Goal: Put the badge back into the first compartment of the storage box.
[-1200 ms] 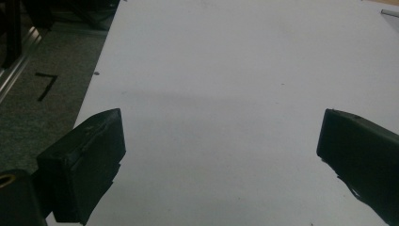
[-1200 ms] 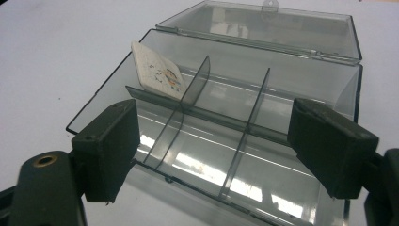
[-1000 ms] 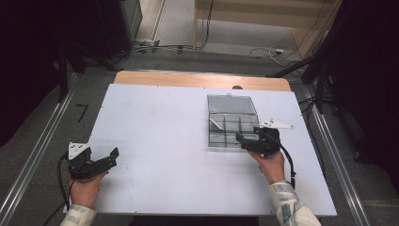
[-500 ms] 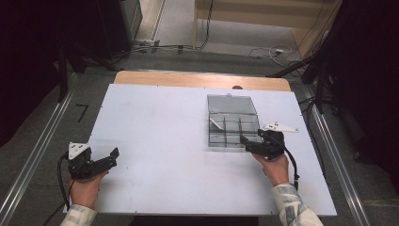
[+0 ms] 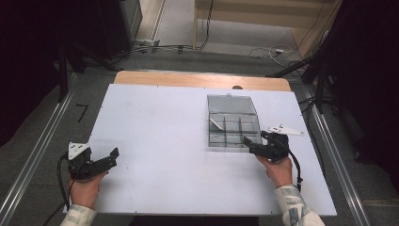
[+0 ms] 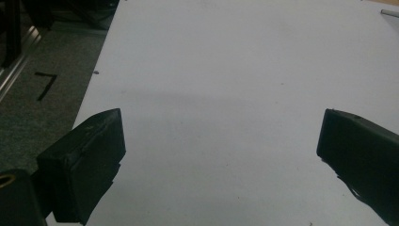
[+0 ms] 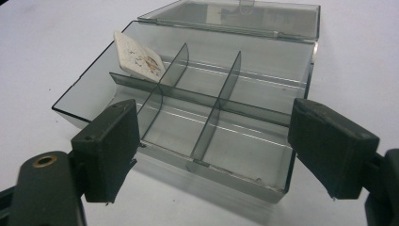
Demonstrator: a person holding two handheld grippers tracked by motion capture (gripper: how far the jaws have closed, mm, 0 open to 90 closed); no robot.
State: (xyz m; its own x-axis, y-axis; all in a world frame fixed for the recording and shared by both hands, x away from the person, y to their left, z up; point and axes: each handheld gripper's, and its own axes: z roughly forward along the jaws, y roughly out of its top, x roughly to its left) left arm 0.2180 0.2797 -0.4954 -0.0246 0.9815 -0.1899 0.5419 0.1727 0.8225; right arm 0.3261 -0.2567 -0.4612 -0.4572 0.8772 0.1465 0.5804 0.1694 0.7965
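Note:
A clear grey compartment box (image 5: 234,129) (image 7: 207,117) lies on the white table (image 5: 160,127), its lid (image 5: 230,103) folded back flat. A small white card (image 5: 217,124) (image 7: 138,56) leans in the far-left compartment; the other compartments look empty. My right gripper (image 5: 248,145) (image 7: 214,146) is open just in front of the box's near wall, its jaws spread about as wide as the wall and touching nothing. My left gripper (image 5: 112,157) (image 6: 221,150) rests open at the table's near-left, with bare table between its jaws.
A wooden strip (image 5: 188,79) runs along the table's far edge. Metal rails (image 5: 37,155) flank both sides, and cables (image 5: 263,49) lie on the floor beyond. A black tape mark (image 5: 82,112) (image 6: 46,85) sits on the floor at the left.
My right gripper has drawn back slightly from the box, toward the near right. The left gripper has stayed where it was.

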